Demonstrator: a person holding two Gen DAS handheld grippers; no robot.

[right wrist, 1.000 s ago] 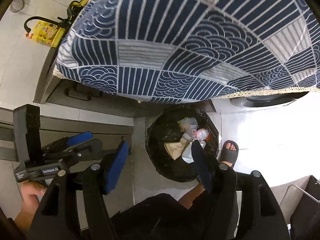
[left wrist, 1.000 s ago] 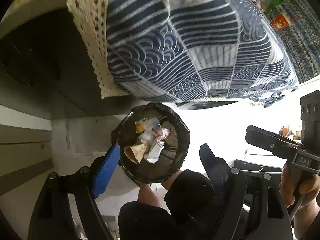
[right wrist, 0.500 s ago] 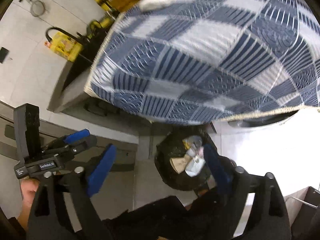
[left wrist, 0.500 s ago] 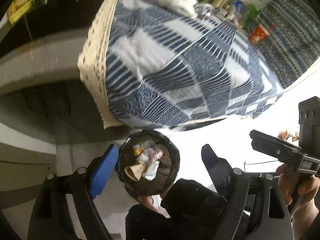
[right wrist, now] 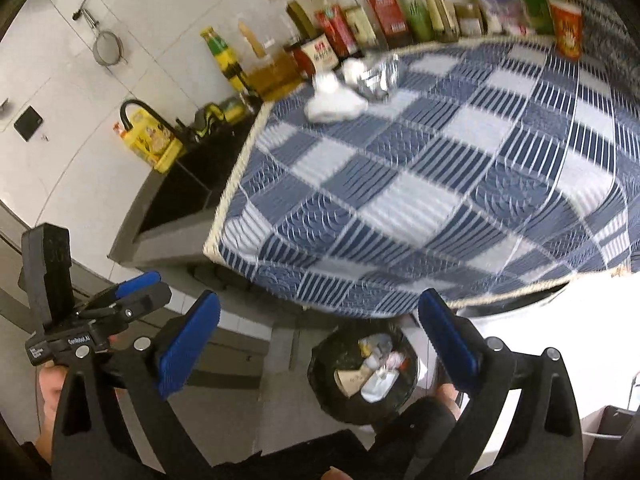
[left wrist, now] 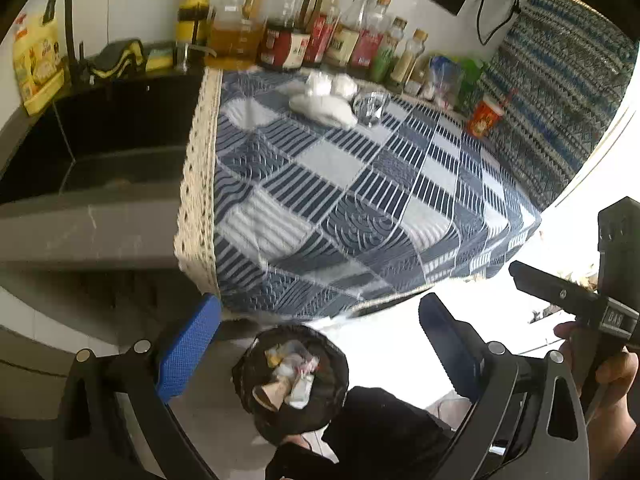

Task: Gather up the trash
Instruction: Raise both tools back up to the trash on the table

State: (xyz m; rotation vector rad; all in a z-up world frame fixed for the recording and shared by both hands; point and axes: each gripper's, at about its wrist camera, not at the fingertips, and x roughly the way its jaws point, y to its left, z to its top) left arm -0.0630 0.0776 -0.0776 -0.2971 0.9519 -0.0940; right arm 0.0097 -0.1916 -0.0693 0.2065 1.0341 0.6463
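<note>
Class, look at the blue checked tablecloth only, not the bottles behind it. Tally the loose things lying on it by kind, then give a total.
Crumpled white paper wads: 3, as far as the blur allows
Clear crumpled plastic cup: 1
Total: 4

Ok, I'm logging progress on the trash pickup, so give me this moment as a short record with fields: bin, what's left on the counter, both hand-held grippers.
bin: black-lined round trash bin on the floor, holding paper and wrappers
left on counter: crumpled white tissues beside clear crumpled plastic cup, on blue-and-white patterned cloth
left hand-held gripper: open, empty
right hand-held gripper: open, empty
</note>
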